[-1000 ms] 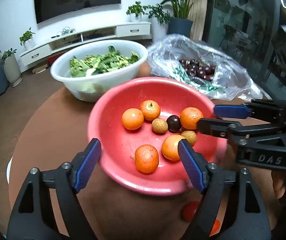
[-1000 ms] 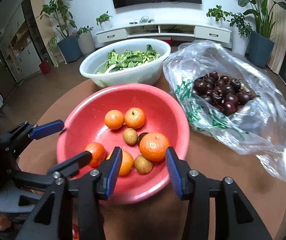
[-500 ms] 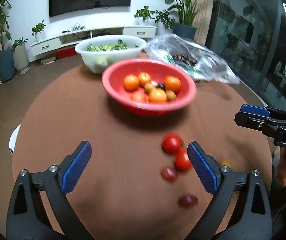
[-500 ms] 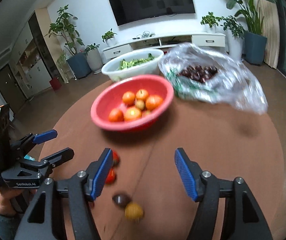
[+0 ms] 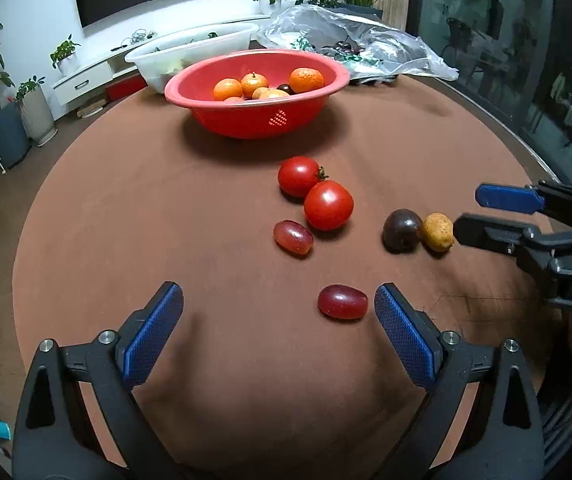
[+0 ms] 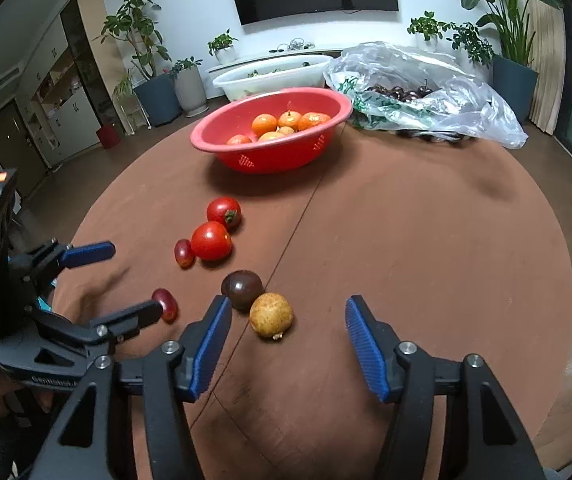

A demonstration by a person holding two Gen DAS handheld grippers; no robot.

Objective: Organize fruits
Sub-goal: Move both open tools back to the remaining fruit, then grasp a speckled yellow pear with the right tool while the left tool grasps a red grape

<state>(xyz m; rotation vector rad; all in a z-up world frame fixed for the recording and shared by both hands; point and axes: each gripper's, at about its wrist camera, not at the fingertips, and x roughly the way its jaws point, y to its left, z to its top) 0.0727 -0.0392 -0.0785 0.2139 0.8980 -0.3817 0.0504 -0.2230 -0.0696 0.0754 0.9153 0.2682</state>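
Note:
Loose fruit lies on the round brown table (image 5: 126, 220): two tomatoes (image 5: 297, 176) (image 5: 328, 205), two red grapes (image 5: 293, 237) (image 5: 342, 301), a dark plum (image 5: 401, 230) and a tan longan (image 5: 438, 232). My left gripper (image 5: 278, 300) is open wide, with the nearer grape just inside its right finger and untouched. My right gripper (image 6: 287, 312) has its jaws closing around the longan (image 6: 271, 315); the pads do not touch it. The plum (image 6: 242, 289) sits by its left fingertip. A red bowl (image 6: 278, 156) of oranges stands farther back.
Behind the red bowl are a white basin (image 5: 190, 50) of greens and a clear plastic bag (image 6: 425, 92) of dark cherries. The table edge curves round on both sides. A hand holds each gripper at the near rim.
Both grippers have drawn back from over the red bowl to the near part of the table, bringing the loose fruit into view. The left jaws have spread wider.

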